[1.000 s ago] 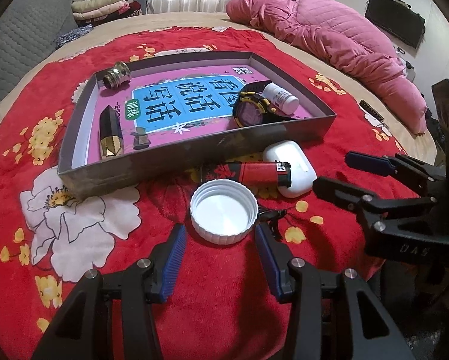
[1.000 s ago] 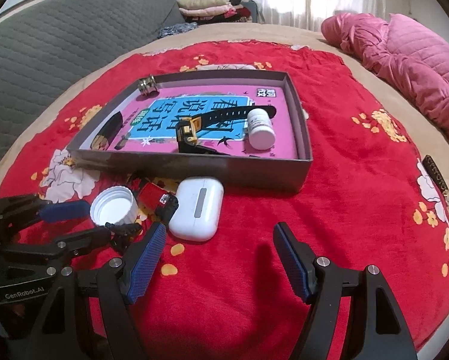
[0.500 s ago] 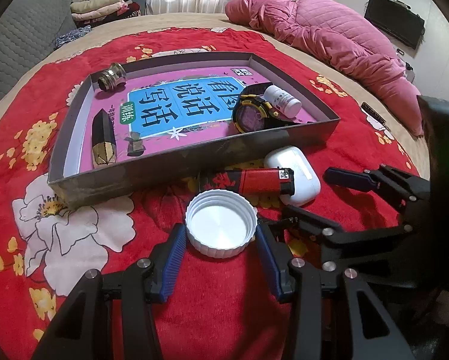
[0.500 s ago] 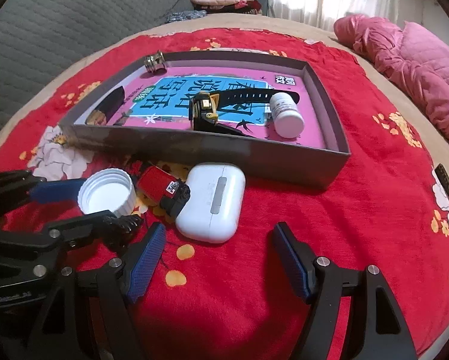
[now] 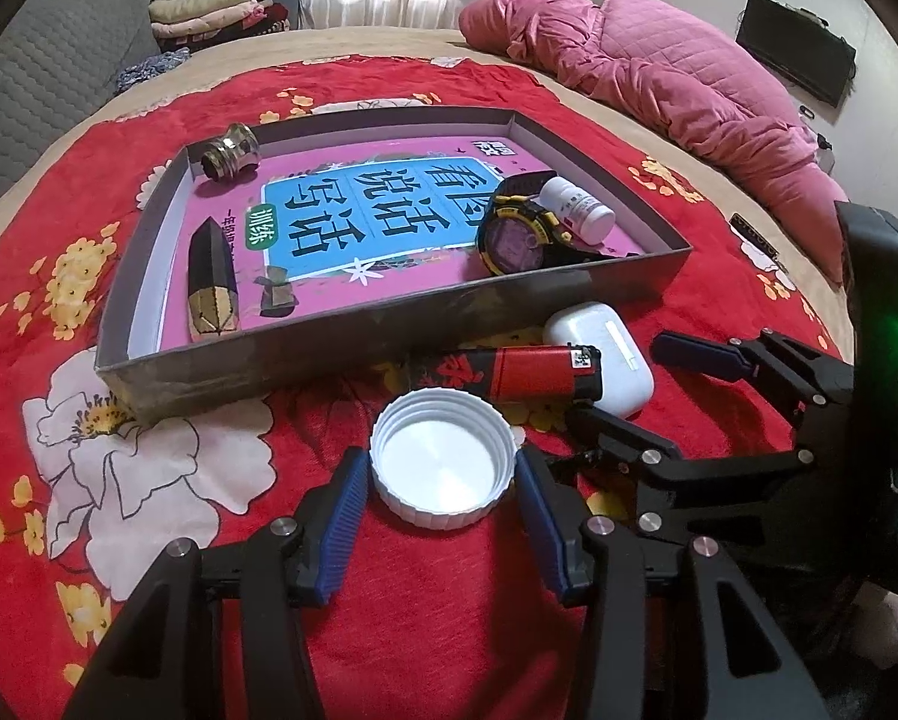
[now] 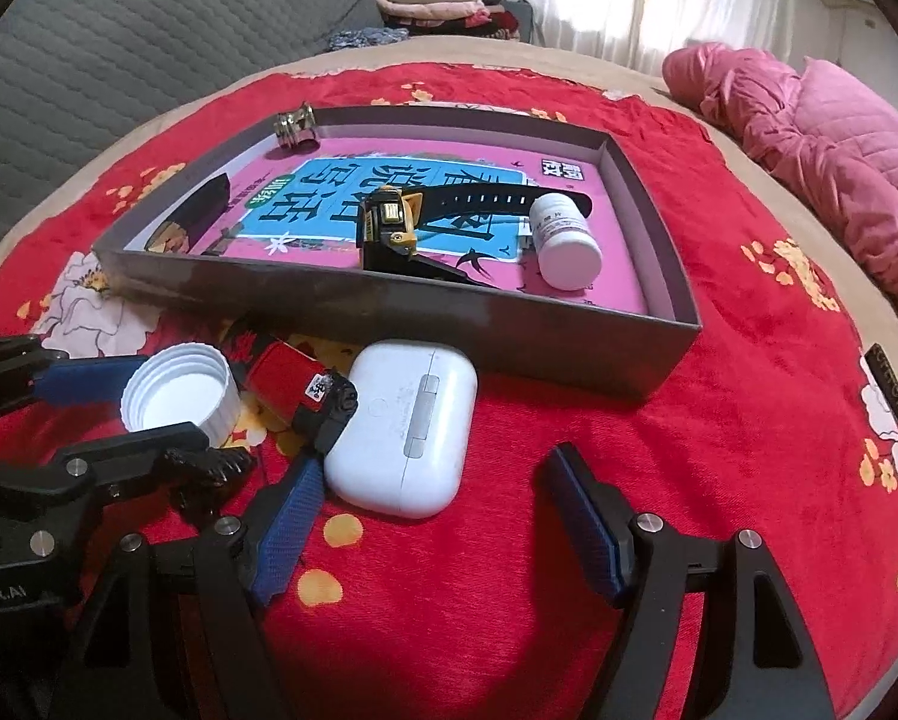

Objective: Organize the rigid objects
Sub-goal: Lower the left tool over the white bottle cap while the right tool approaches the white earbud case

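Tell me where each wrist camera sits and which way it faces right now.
Left wrist: on the left gripper, angled down at the white cap between its opening jaws; the right gripper shows at right.
Right wrist: on the right gripper, angled down at the earbud case between its open jaws; the left gripper's arms show at left.
Shared: cap, lighter, case, grey tray.

Big black characters — 看图说话写话 — filled the blue panel of the pink printed sheet (image 5: 389, 276) lining the grey cardboard box (image 5: 389, 330). Its green oval (image 5: 261, 228) read 训练. The black left gripper (image 6: 167, 396) body carried "Robot.AI" — start cut off.
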Motion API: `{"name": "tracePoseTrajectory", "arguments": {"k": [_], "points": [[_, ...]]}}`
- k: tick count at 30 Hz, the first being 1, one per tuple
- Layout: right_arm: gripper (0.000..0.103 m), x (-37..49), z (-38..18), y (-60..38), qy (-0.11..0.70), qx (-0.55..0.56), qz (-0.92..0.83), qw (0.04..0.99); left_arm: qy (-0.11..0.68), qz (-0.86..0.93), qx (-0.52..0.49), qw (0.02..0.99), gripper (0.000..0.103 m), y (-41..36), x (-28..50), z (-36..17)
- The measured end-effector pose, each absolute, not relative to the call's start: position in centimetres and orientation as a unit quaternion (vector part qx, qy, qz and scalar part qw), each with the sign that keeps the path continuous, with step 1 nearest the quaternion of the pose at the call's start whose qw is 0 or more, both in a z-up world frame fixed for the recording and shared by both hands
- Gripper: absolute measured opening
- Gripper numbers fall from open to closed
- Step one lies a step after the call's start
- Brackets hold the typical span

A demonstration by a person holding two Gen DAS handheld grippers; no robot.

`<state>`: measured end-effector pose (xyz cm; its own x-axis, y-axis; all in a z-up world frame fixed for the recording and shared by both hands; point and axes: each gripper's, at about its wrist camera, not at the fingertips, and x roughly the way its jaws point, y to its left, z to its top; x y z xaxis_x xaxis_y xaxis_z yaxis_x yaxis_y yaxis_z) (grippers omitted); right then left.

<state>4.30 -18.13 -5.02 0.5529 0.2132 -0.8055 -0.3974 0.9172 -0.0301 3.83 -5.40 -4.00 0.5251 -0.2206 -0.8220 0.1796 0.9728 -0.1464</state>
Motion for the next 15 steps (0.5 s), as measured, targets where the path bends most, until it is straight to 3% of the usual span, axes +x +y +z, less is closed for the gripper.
{"name": "tracePoseTrajectory", "arguments": {"k": [15], "points": [[0.077, 3.7, -4.3, -19.7, 0.445, -0.094, 0.154, 0.877, 0.473, -0.099, -0.038, 0.875, 0.05, -3.8, 3.5, -3.8]]}}
